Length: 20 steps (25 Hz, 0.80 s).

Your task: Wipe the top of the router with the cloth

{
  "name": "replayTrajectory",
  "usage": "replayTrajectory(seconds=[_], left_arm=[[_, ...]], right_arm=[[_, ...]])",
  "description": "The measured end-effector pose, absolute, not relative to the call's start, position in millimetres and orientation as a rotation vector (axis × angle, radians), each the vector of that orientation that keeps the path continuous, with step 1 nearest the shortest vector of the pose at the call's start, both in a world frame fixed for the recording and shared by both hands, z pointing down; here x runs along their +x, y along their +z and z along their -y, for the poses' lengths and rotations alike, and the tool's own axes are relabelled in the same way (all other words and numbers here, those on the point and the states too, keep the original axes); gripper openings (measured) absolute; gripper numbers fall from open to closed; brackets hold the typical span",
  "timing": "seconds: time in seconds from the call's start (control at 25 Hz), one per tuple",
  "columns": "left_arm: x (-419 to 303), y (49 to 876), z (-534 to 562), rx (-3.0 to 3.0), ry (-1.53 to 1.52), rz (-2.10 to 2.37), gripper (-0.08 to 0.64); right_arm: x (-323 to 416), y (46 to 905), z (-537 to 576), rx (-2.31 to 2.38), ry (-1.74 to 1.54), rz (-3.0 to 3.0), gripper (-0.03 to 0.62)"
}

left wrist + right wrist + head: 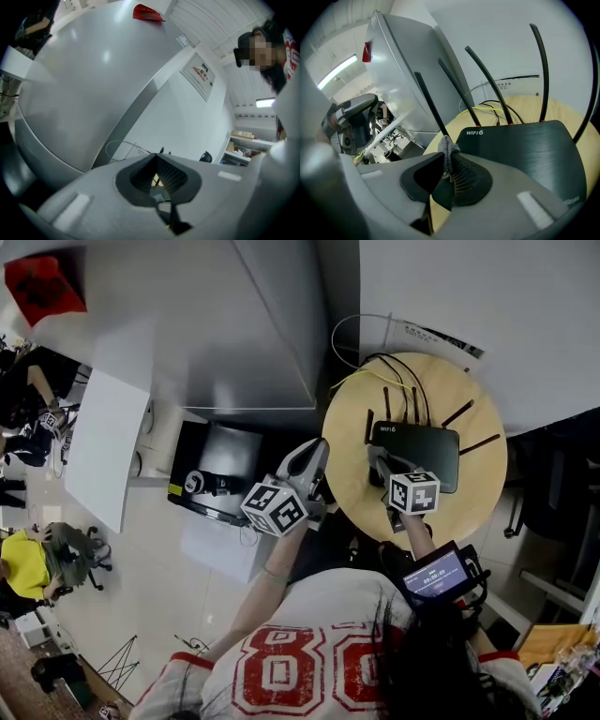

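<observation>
1. My right claw (pixel 447 140): clamped on the grey cloth (pixel 449 150), which is bunched upright at the near-left corner of the router (pixel 525 154).
2. My left claw (pixel 157 158): pinched together, empty, just off the left edge of the desk (pixel 587 140).
3. Router: black, marked "WIFI6", mid-desk. Bare round wood on every side.

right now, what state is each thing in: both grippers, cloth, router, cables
left gripper: shut, empty
right gripper: shut on cloth
cloth: bunched, pinched between the jaws
router: flat on round table, antennas up
cables: run to router's back
</observation>
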State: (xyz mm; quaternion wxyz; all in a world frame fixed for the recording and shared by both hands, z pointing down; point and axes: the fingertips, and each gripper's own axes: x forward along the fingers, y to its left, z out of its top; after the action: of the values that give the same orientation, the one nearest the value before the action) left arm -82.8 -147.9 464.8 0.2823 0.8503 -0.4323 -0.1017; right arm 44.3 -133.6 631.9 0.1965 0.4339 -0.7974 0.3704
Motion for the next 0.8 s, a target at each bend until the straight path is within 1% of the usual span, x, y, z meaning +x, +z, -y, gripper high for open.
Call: replayTrajectory(seconds=[0.36, 0.8], left_arm=[[-64.2, 475.8, 152.3, 2.291, -0.251, 1.093, 0.000], [-13.5, 472.7, 141.8, 2.320, -0.251, 1.009, 0.000]], right_arm=[[83.7, 642.0, 125.1, 1.336, 1.061, 2.164, 0.043], [194.8, 640.8, 99.7, 1.622, 1.126, 2.024, 0.043]])
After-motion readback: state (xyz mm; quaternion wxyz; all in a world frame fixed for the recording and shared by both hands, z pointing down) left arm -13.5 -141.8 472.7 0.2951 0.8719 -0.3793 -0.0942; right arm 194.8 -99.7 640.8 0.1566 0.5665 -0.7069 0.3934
